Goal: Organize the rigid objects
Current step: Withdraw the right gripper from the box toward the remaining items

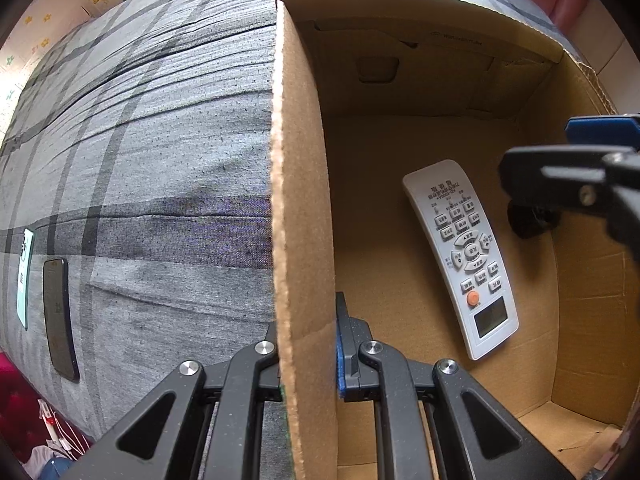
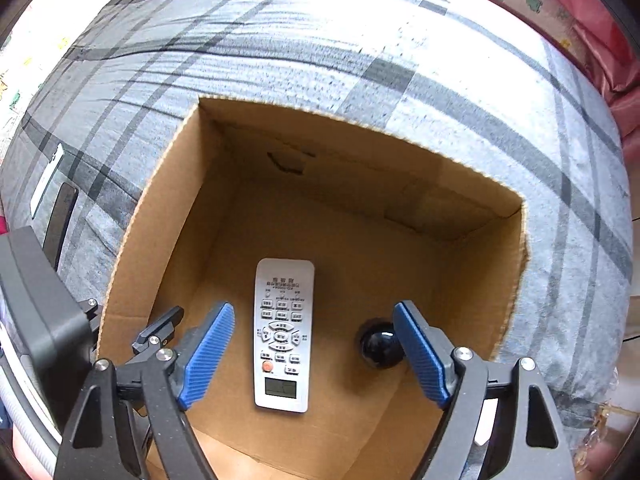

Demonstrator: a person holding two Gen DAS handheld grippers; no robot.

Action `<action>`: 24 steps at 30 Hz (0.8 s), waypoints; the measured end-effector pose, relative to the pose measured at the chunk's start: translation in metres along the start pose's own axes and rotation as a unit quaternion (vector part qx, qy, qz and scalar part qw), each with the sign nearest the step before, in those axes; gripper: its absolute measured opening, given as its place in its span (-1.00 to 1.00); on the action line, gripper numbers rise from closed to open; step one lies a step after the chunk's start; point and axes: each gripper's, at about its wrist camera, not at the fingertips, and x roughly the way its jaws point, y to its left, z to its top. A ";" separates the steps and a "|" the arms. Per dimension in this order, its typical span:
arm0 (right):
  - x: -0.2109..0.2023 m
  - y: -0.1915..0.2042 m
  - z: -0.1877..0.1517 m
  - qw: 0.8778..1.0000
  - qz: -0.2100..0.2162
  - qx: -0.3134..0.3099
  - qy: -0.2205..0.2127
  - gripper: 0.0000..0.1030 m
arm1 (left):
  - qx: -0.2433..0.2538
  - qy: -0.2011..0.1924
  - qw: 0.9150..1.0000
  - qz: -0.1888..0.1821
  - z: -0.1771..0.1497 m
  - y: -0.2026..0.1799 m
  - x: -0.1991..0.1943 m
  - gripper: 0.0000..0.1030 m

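The left wrist view shows the left tool point(image 1: 308, 360) clenched on the box point(image 1: 304, 184) wall at 6 o'clock, 1 finger on each side of the cardboard. The right wrist view shows what that one does not: the right tool point(image 2: 312, 352) released, its blue pads point(image 2: 208, 352) spread wide with nothing pressed between them, hanging over the open box point(image 2: 496, 280).

In the box lie 2 things. The remote point(image 2: 283, 336) rests flat on the floor, face up, display toward 6 o'clock in the right view. A black ball point(image 2: 376, 344) sits just beside it at 3 o'clock, apart from it.

The box stands on a bed point(image 1: 160, 140) covered in grey plaid. At 9 o'clock, 2 phones point(image 1: 60, 316) lie side by side on the cover. Pink fabric point(image 2: 608, 48) shows at 2 o'clock in the right view.
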 end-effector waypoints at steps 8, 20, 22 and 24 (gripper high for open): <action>-0.021 -0.014 -0.002 1.000 0.001 0.008 -0.030 0.95 | 0.004 0.000 1.000 0.008 0.001 -0.003 -0.002 -0.75; -0.051 -0.035 -0.019 0.998 -0.018 0.003 -0.060 0.98 | 0.007 -0.001 1.000 0.016 0.001 -0.012 -0.004 -0.75; -0.056 -0.042 -0.023 0.998 -0.020 0.008 -0.062 0.98 | 0.007 -0.001 1.000 0.017 0.001 -0.013 -0.004 -0.75; -0.060 -0.051 -0.028 0.998 -0.024 0.013 -0.064 0.98 | 0.007 -0.002 1.000 0.018 0.000 -0.015 -0.005 -0.76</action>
